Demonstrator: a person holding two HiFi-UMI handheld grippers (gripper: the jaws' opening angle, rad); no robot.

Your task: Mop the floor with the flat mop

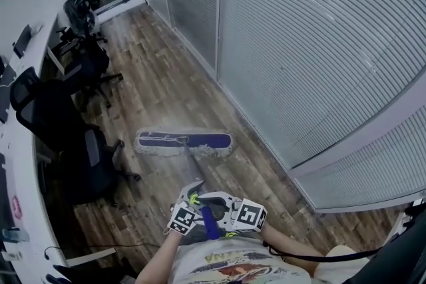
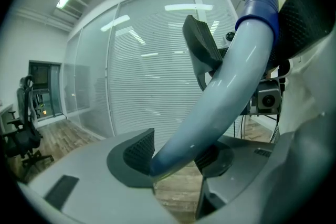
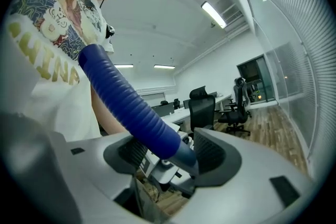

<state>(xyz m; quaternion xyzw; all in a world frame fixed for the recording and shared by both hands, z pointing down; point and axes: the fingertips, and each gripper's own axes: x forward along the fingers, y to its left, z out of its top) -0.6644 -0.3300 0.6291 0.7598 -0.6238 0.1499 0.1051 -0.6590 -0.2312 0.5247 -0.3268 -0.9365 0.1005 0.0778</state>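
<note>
On the wood-plank floor (image 1: 153,86) of an office aisle: one flat mop, in use.

- Mop head (image 1: 184,142): long, dark blue pad with a pale fringe, lying flat on the boards, crosswise to the aisle, ahead of the person. It sits between the chairs and the glass wall, touching neither.
- Handle (image 2: 231,86): pale grey shaft, running from the middle of the head back up to the person's chest and ending in a ribbed blue grip (image 3: 126,97).
- Left tool (image 2: 176,156): jaws partly spread and closed on the grey shaft, one pad on each side. It is the lower of the two holds.
- Right tool (image 3: 170,152): jaws closed on the lower end of the blue grip, facing the left tool across the handle in the head view.
- Glass wall (image 1: 319,43): slatted blinds behind it, along the right of the aisle.
- Chairs (image 1: 73,156): black office chairs in a row on the left, pushed against a long white tabletop (image 1: 23,163).
</note>
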